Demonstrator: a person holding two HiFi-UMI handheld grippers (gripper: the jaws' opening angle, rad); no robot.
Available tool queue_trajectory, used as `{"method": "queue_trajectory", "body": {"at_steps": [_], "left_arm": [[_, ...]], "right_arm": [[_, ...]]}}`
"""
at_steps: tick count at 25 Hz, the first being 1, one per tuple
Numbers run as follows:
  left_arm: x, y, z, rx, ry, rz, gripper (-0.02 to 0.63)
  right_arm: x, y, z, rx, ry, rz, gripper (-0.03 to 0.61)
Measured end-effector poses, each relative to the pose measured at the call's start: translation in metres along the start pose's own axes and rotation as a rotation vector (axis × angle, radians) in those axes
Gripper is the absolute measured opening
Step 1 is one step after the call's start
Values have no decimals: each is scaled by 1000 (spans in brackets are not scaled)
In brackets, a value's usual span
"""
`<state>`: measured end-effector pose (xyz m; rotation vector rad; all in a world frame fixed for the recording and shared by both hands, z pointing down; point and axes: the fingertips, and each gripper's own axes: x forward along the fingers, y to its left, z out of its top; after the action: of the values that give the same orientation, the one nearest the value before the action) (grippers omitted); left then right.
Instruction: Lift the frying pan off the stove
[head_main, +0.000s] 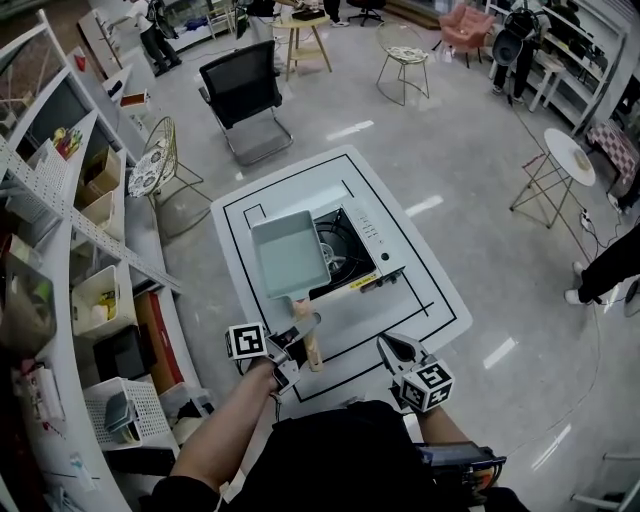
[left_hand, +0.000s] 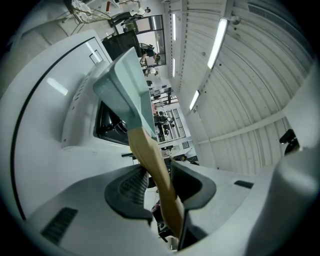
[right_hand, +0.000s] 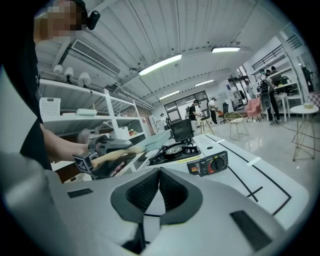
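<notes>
Far left: shelves (head_main: 90, 250) loaded with boxes and baskets. Black chair (head_main: 243, 95) beyond the far end of the desk.

Centre: white desk (head_main: 400, 310) marked with black lines.

Left tongs (head_main: 303, 338) near the desk's near edge, clamped on the pan's wooden handle (head_main: 314, 358). Left gripper view confirms: ribbed pads tight on both sides of the handle (left_hand: 155, 170), butt end poking out behind the tongs (left_hand: 160, 180).

Pan (head_main: 287, 255): pale green, rectangular, empty. Sits left of the burner, overlapping the stove's left edge and the desk beside it. From the right gripper view, pan (right_hand: 157, 137) looks raised above the stove top, probably clear of the grate; contact not certain from these angles.

Stove (head_main: 355, 250): single-burner, black grate uncovered, control panel with knob on its front (right_hand: 207, 164).

Right: right tongs (head_main: 397, 350) near the desk's near right corner, well apart from stove and pan. Pads together, nothing between them (right_hand: 159, 187).
</notes>
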<state>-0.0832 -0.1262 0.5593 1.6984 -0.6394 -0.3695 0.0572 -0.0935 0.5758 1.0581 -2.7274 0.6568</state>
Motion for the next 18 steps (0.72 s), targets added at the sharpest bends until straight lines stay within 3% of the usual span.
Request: {"method": "queue_trajectory", "body": {"at_steps": [4,10,13,18], "left_arm": [[-10,-4,2,-6,-24,-33,140],[-31,-2,3,12,-46,-9,141],[-36,-7,-1,-8,-57,-44,141],[-54,-2,0,-30,-77,-19,143]], "right_arm": [[1,6,2,-8,-3,3,26],[3,15,-3,-22,7,27,26],[3,19,-3,-29,12,35,26],[14,28,5,-49,12,46,26]]}}
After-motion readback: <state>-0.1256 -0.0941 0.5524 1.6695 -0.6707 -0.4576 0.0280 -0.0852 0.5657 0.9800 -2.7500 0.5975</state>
